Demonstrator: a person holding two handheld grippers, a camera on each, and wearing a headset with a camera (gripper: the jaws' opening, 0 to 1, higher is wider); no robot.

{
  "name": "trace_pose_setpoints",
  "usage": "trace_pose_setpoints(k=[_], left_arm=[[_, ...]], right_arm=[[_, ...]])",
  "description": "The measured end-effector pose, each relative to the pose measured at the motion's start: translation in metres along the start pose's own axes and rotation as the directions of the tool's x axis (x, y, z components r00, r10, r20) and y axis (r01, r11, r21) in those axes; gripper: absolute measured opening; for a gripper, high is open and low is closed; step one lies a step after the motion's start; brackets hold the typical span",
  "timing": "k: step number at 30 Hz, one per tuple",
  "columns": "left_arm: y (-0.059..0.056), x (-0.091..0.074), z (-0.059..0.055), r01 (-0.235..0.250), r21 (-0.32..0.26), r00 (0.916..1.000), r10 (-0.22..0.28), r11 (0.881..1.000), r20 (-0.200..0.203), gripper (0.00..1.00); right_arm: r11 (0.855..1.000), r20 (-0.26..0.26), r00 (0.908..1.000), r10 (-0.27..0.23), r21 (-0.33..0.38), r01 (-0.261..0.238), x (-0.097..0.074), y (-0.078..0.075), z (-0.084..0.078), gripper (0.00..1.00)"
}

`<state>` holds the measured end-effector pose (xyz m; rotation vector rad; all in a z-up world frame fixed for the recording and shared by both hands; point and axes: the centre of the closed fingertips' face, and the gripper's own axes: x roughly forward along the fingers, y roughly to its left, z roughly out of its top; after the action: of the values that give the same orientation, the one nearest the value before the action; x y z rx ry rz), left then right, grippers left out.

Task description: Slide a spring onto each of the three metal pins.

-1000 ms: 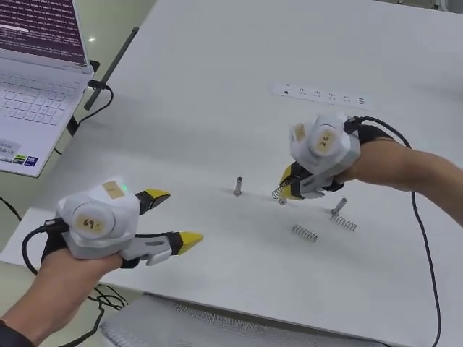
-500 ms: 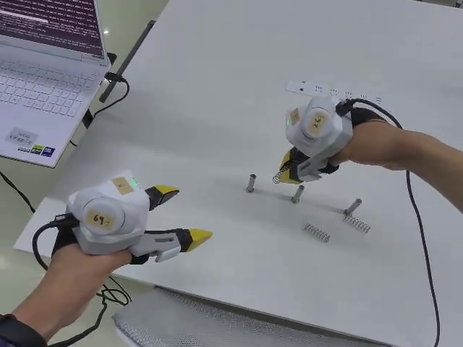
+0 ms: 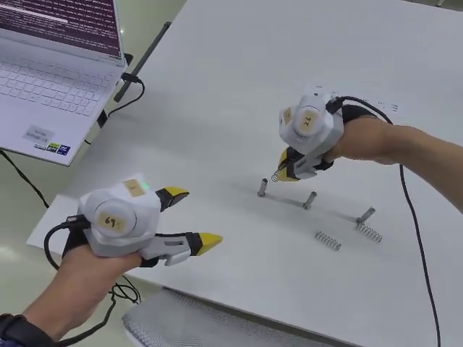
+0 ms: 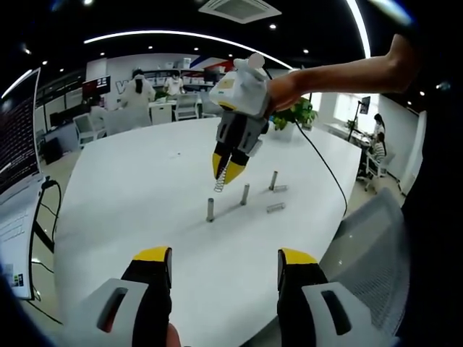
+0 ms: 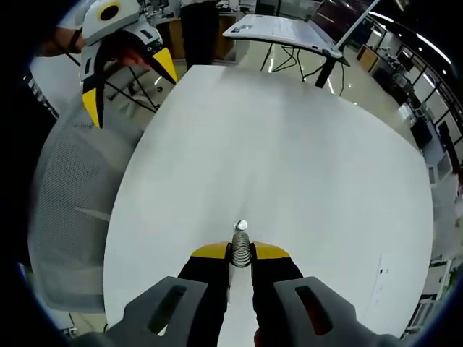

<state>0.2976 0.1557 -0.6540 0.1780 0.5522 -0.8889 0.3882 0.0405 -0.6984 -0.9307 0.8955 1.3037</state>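
Yellow-tipped fingers (image 3: 208, 241) on my left gripper (image 3: 195, 217) stand wide apart with nothing between them. The hand holds it low in the lower left of the head view, roughly level and pointing right along the near edge of the white table (image 3: 217, 87).

Past it, toward the lower right, two loose springs lie flat on the tabletop: one (image 3: 328, 241) in the open, the other (image 3: 369, 232) just beside the foot of the right pin (image 3: 365, 215). The middle pin (image 3: 309, 200) and left pin (image 3: 262, 188) stand in a row with it, all three bare.

Above them my right arm reaches in from the right edge, wrist bent so the right gripper (image 3: 283, 176) tips down at the table. Its fingers pinch a spring (image 3: 277, 173), whose coil pokes out past the yellow tips. The spring hangs clear of the table, just above and right of the left pin. In the right gripper view the pin's round top sits just beyond the spring's free end.

An open laptop (image 3: 51, 79) fills the upper left corner.
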Motion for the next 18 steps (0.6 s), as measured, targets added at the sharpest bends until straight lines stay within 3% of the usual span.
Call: trace_pose_setpoints(k=[18], left_arm=[[0.007,-0.005,-0.005,-0.015,-0.027,0.9999,0.015,1.0,-0.001,0.54]], right_arm=[[0.999,-0.022,0.9991,0.036,-0.029,-0.037,0.014,-0.005,0.007,0.09]])
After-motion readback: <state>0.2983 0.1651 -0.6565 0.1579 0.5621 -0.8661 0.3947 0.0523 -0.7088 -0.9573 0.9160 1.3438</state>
